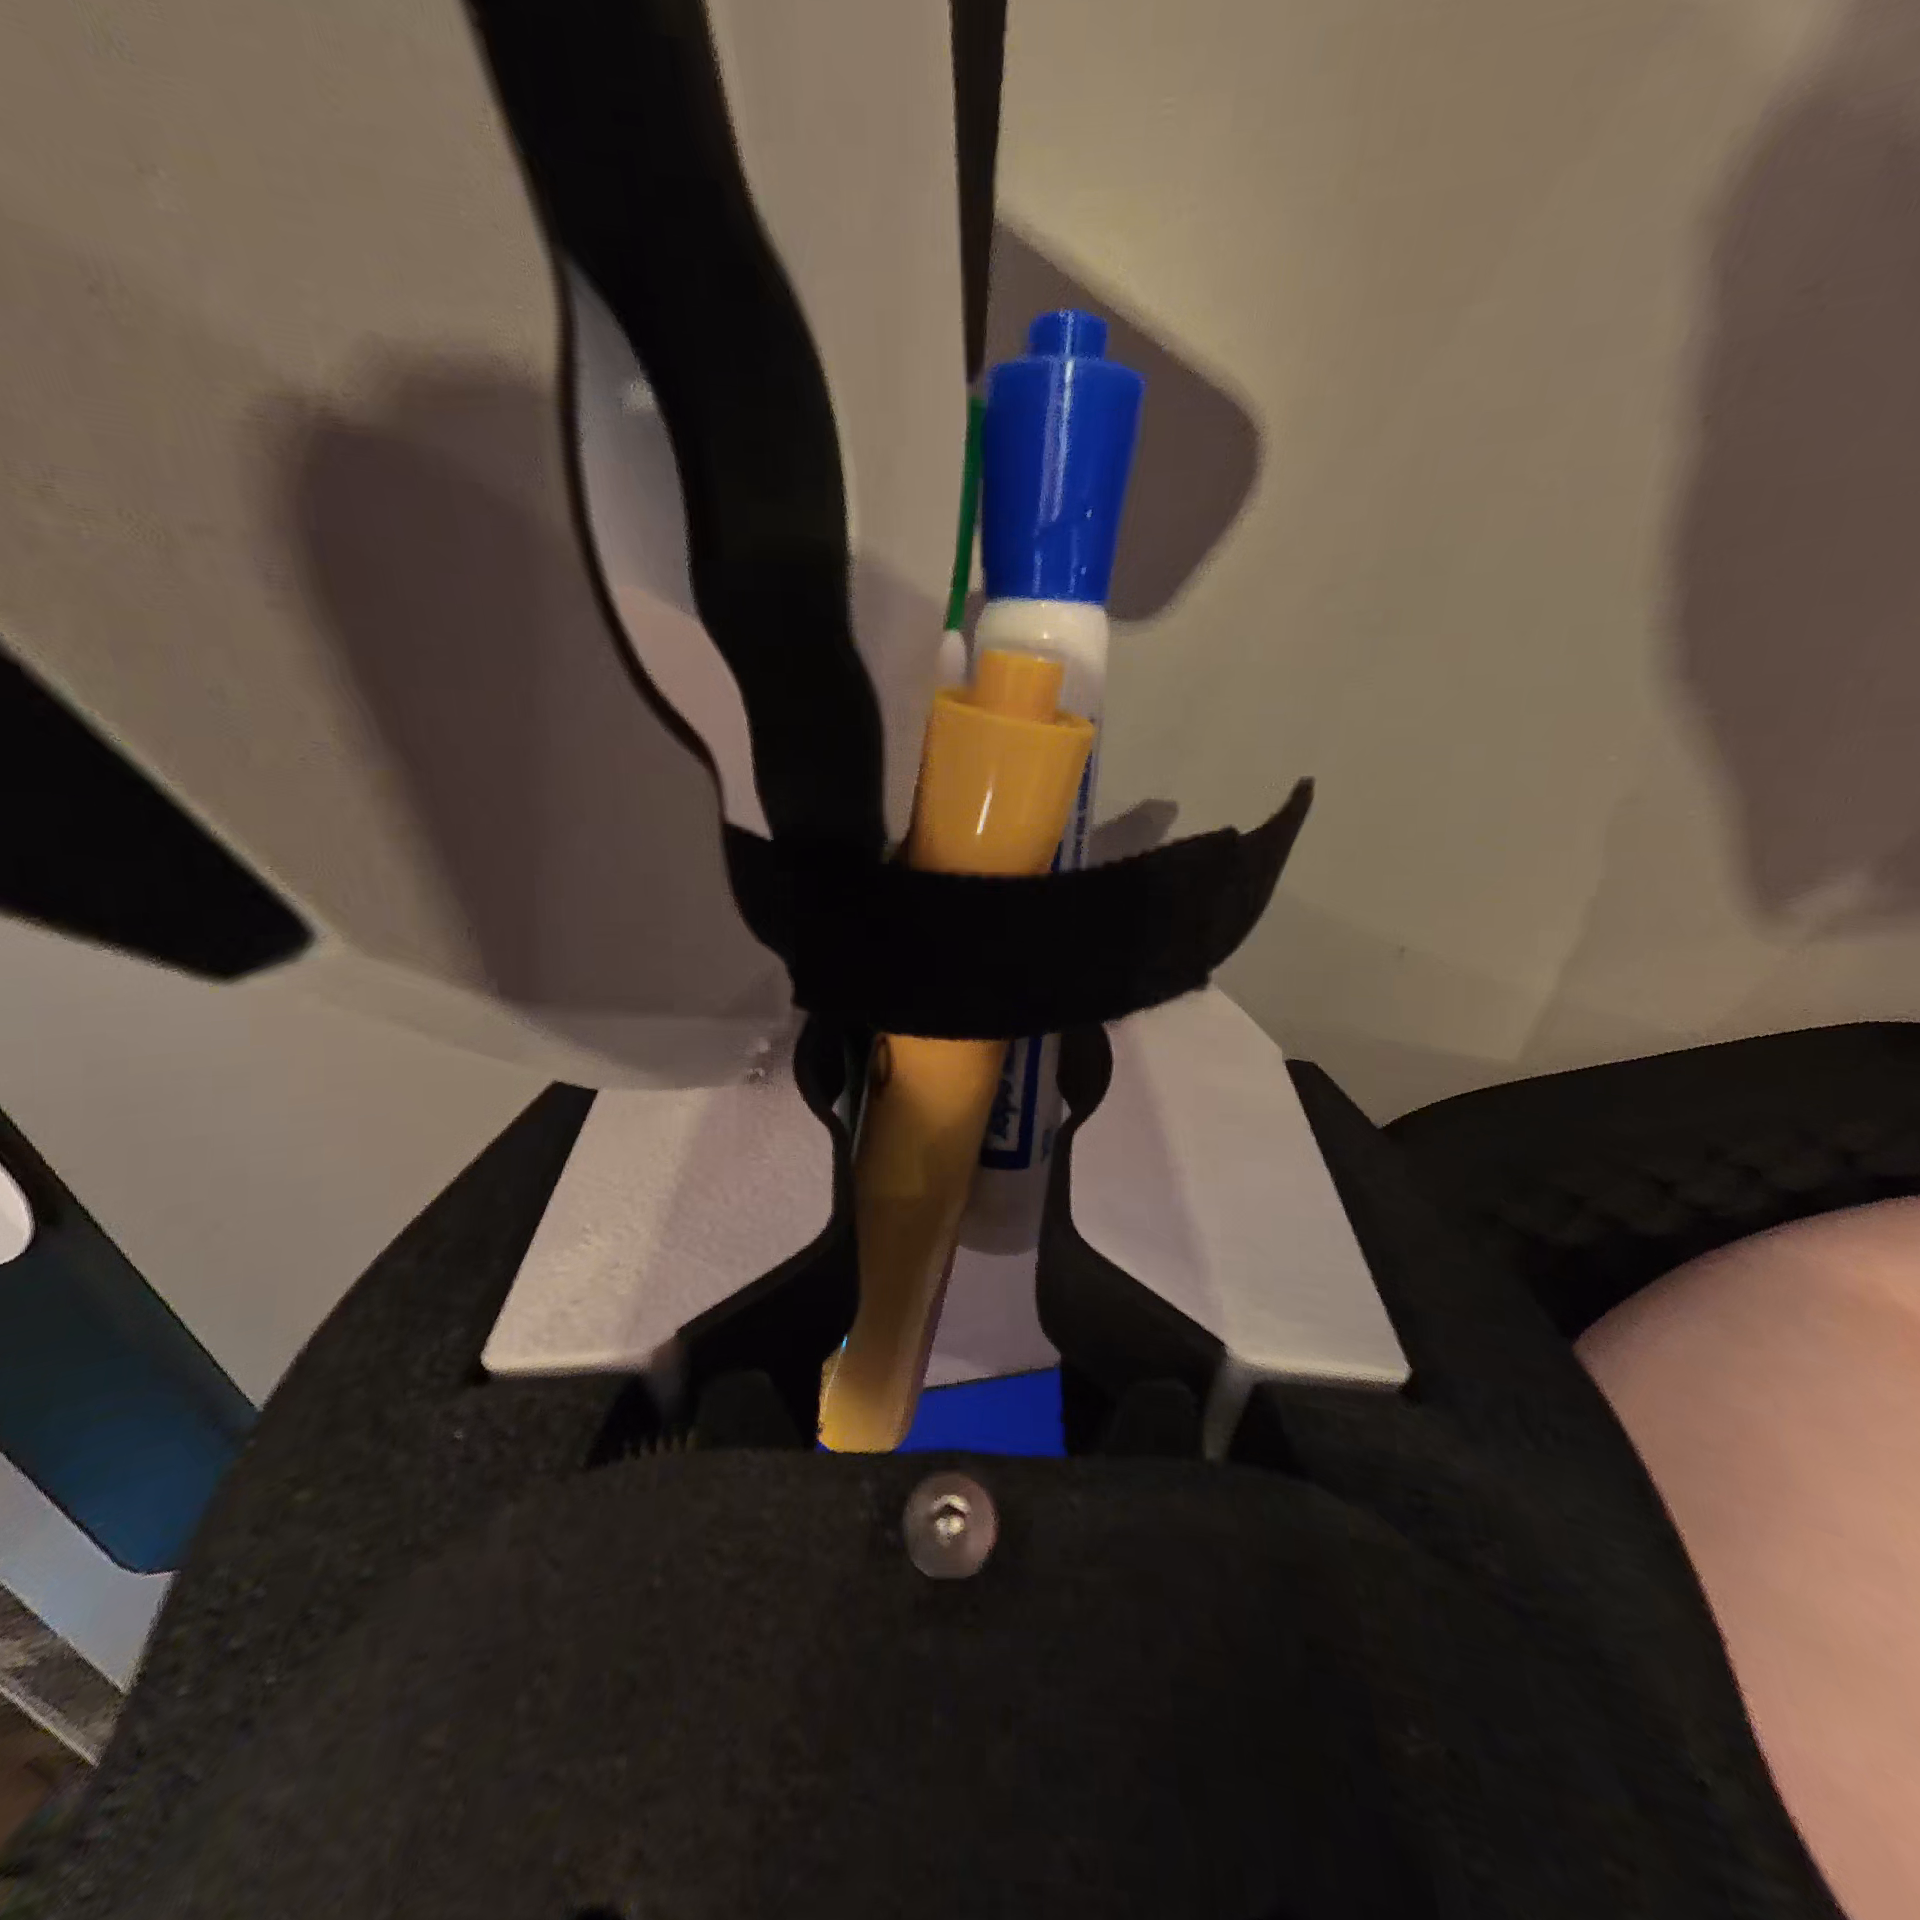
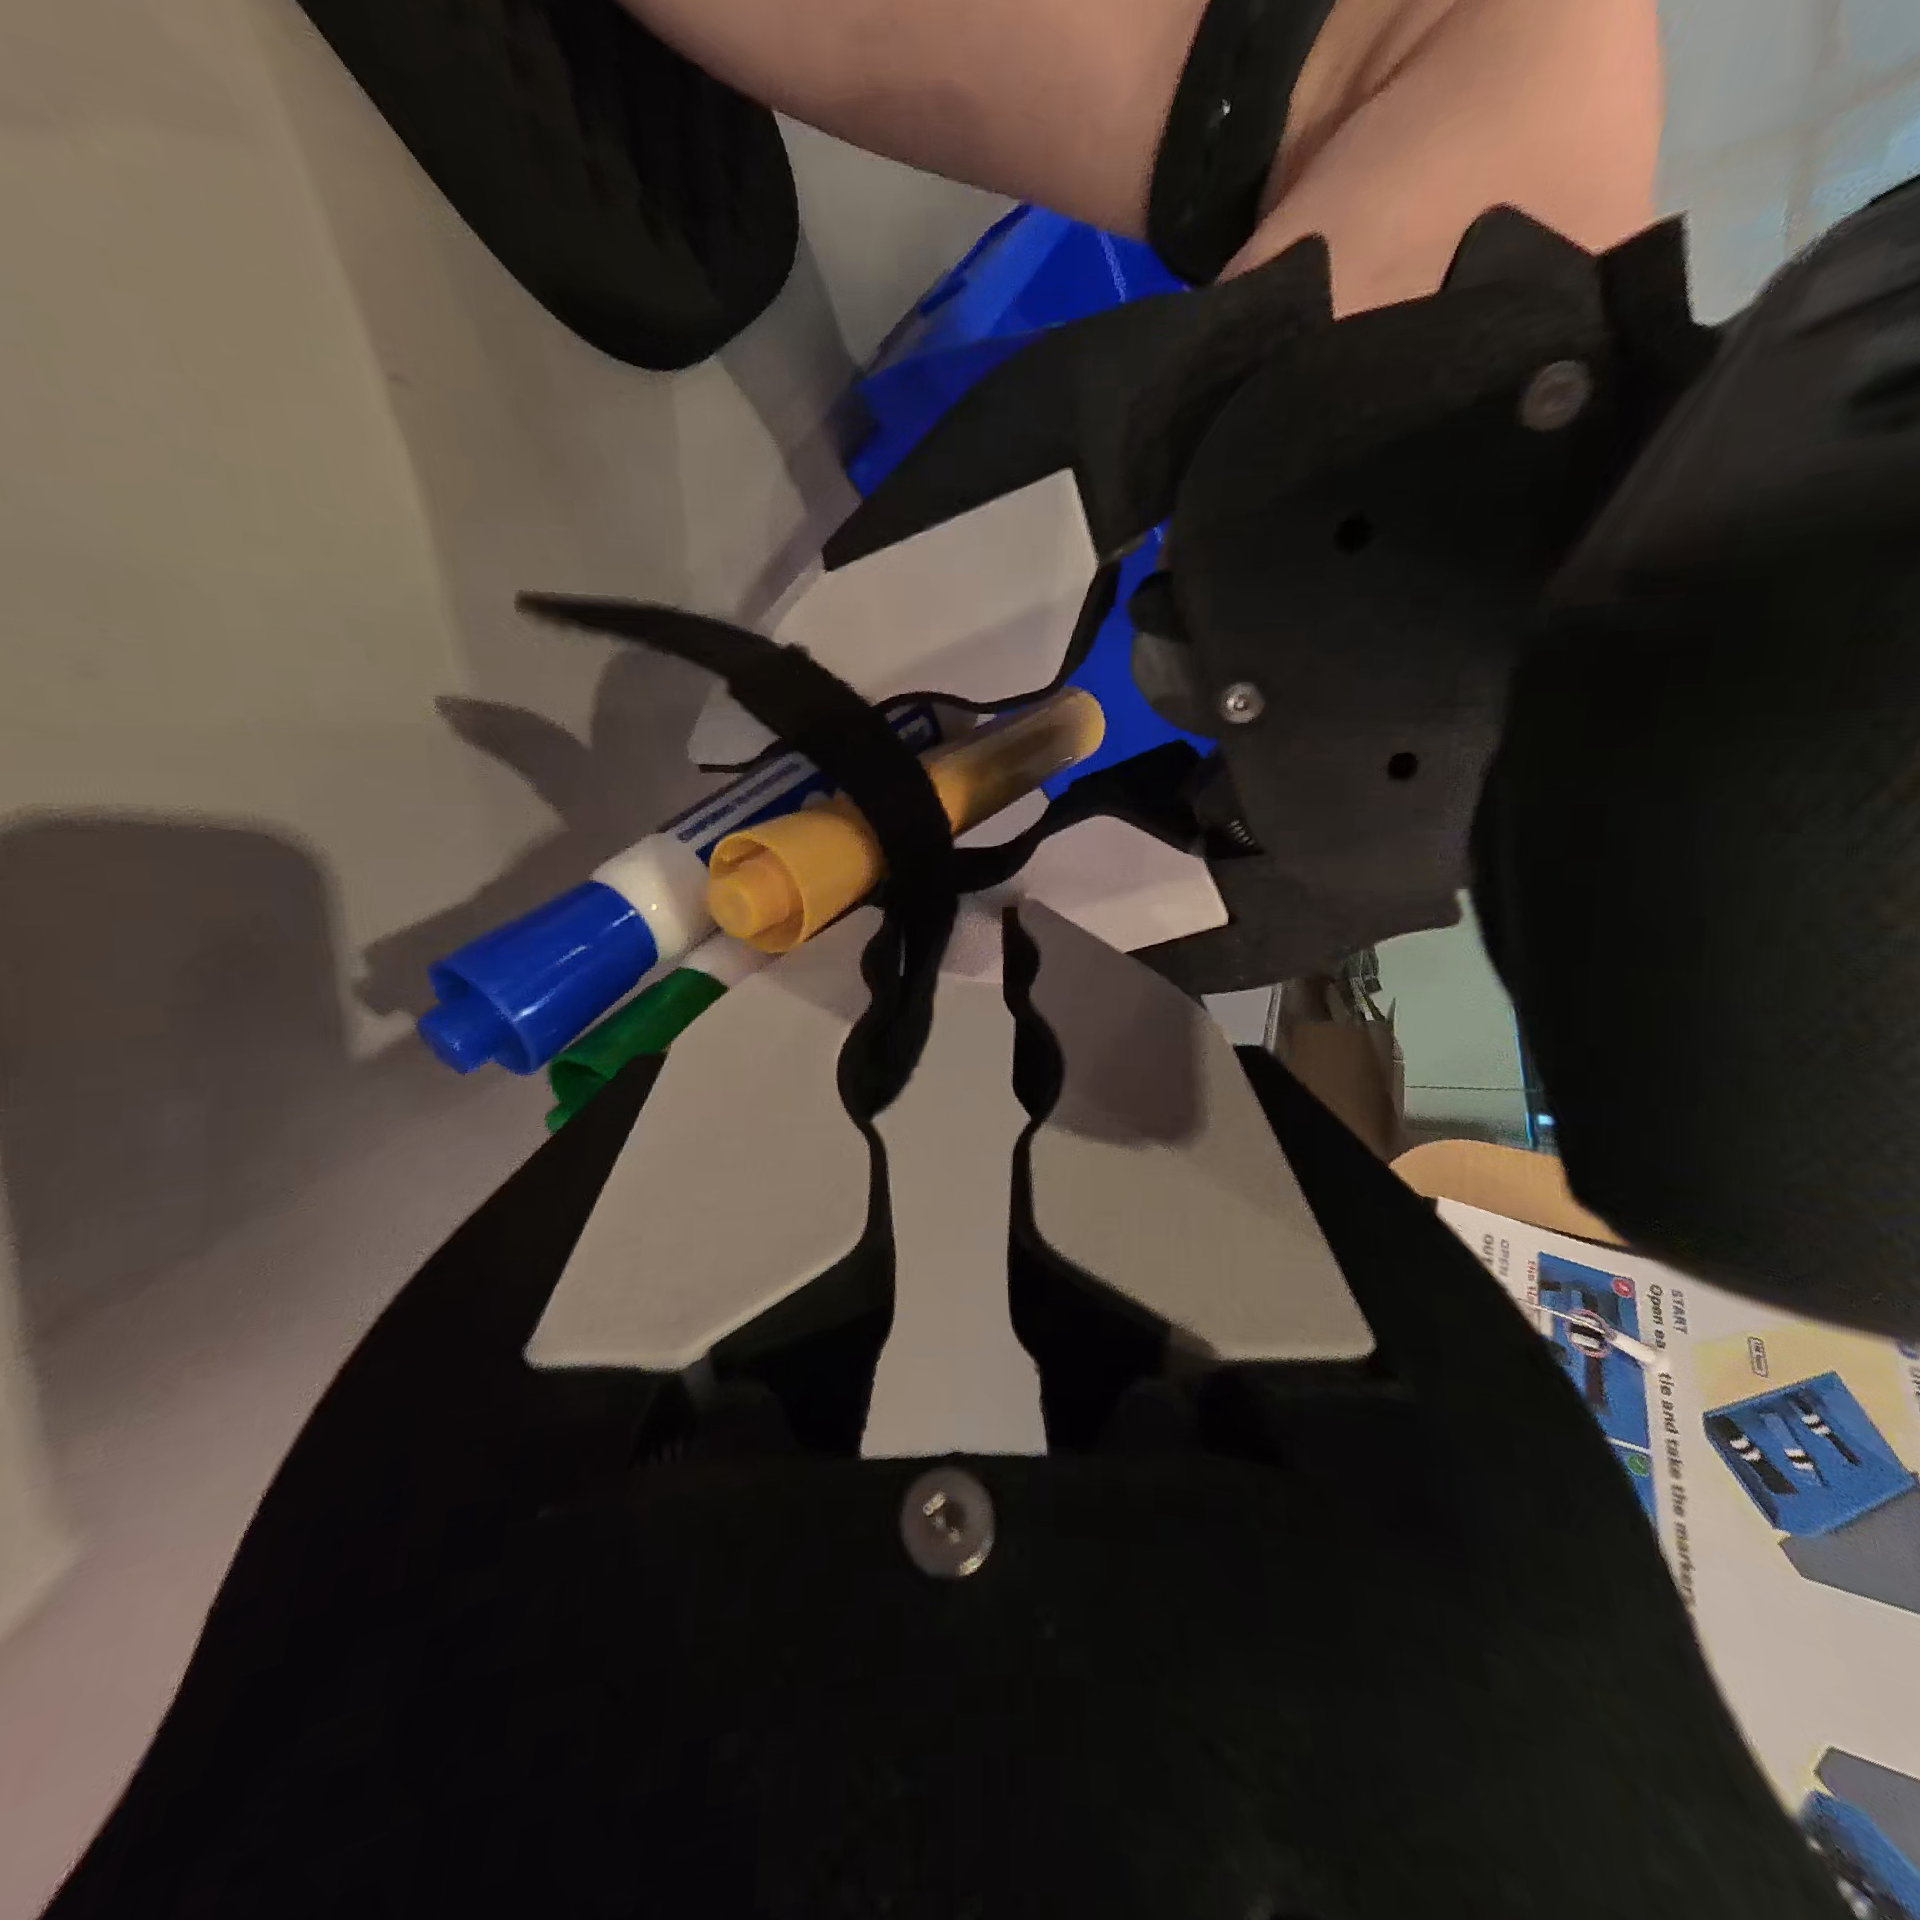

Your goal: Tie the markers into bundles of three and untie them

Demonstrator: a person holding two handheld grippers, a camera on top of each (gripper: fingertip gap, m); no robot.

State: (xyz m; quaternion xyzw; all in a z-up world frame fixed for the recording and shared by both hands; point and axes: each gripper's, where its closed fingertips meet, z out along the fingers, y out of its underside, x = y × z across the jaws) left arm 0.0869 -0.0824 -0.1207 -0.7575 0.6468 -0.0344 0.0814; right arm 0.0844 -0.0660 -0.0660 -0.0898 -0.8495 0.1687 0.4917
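Observation:
My left gripper (image 1: 956,1060) is shut on a bundle of three markers: a yellow-capped one (image 1: 987,769), a blue-capped one (image 1: 1060,468) and a green-capped one (image 1: 966,499) mostly hidden behind them. A black strap (image 1: 987,935) wraps the bundle just past the fingertips; its free end sticks out to one side. In the right wrist view the bundle points left: the yellow (image 2: 800,862), blue (image 2: 551,966) and green (image 2: 623,1029) markers and the strap (image 2: 831,707). My right gripper (image 2: 948,935) is narrowly open at the strap, a strap loop lying against its left finger.
A blue bin (image 2: 997,281) sits behind the left gripper (image 2: 966,779) on the white table (image 2: 260,468). A printed instruction sheet (image 2: 1766,1455) lies at the right. The person's bare arm (image 1: 1766,1507) shows at the lower right of the left wrist view. My hands' fingertips stand some 5 cm from each other.

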